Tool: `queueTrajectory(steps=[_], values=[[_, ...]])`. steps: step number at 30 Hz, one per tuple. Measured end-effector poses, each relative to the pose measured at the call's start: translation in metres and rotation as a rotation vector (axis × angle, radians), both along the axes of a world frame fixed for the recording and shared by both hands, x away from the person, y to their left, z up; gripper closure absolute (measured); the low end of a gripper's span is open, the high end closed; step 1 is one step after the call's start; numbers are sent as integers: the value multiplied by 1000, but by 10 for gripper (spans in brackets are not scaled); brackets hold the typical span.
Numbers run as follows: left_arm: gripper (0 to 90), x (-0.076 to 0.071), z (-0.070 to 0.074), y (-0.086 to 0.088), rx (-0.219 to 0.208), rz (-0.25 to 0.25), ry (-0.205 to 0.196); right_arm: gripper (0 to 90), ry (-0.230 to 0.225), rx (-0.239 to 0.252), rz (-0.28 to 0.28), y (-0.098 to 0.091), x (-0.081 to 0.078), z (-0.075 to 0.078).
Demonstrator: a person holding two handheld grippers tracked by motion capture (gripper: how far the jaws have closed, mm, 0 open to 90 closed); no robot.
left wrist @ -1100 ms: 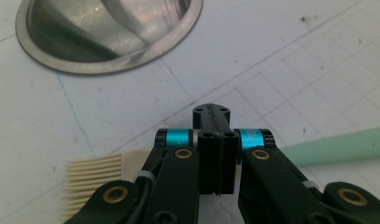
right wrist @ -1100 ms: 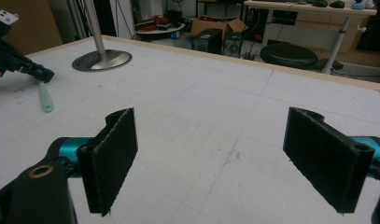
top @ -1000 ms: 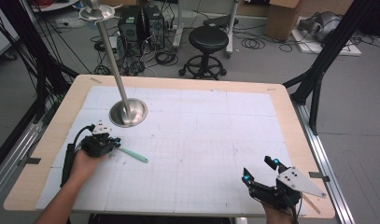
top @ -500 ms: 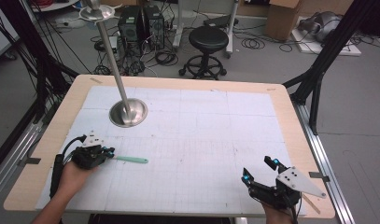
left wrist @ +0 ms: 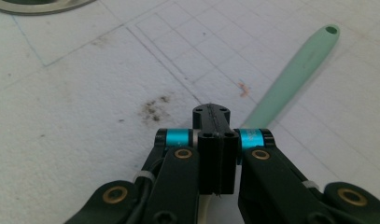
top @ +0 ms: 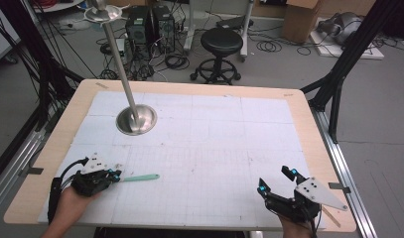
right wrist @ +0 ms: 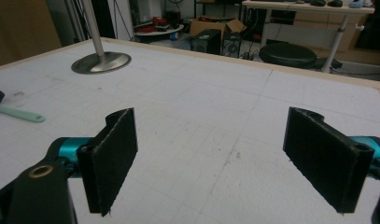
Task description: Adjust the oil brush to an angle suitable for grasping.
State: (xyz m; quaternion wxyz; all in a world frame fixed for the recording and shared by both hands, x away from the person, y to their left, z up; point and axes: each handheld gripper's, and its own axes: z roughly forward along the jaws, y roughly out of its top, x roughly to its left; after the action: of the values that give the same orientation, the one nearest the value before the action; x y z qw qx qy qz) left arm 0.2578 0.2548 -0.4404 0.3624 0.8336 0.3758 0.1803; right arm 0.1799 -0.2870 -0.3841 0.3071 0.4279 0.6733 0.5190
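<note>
the left gripper [top: 115,174] is clamped on 1 end of the mint-green spatula [top: 140,177] — its handle lies flat on the bench [top: 199,89], pointing away. the right gripper [top: 276,181] hovers well apart, jaws spread wide.

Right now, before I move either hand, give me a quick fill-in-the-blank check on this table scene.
1. The left tongs are ____, their jaws pressed together.
2. The right tongs stand ____, with nothing between the jaws.
3. The handle lying by the left tongs is pale ____.
4. The pole rises from a round ____ base.

Missing words: shut; open; green; metal
</note>
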Motion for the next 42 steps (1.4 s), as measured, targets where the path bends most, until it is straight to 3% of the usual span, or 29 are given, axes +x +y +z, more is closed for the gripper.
queueTrajectory(steps=[2,3,5,8,9,13,16,21,24,30,33,42], values=[[895,-2,0,-1,-6,-4,-5,167,-3,1,-1,-1,0,0],[894,-6,3,-4,-32,-14,-22,167,-2,1,-3,-1,0,0],[887,-10,7,-12,-62,-51,-49,167,-2,-2,-1,-1,0,0],[882,-13,10,-25,-96,-96,-56,167,-2,-2,1,0,0,0],[882,-15,12,-40,-119,-147,-51,167,-4,1,0,0,0,0],[884,-14,9,-63,-122,-192,-50,167,-3,2,-2,-1,0,0],[887,-12,4,-72,-131,-204,-40,167,-2,4,-1,-1,0,0],[888,-9,-3,-83,-103,-221,-18,167,-5,2,0,-1,0,0],[888,-4,-7,-89,-67,-213,-15,167,-2,3,-2,-1,0,0],[895,5,-6,-95,-50,-174,-24,167,3,2,-1,-1,0,0],[895,13,-6,-97,-41,-128,-32,167,3,1,-1,-1,0,-1],[895,34,-9,-93,-79,12,-33,167,-1,-1,0,-1,1,-1]])
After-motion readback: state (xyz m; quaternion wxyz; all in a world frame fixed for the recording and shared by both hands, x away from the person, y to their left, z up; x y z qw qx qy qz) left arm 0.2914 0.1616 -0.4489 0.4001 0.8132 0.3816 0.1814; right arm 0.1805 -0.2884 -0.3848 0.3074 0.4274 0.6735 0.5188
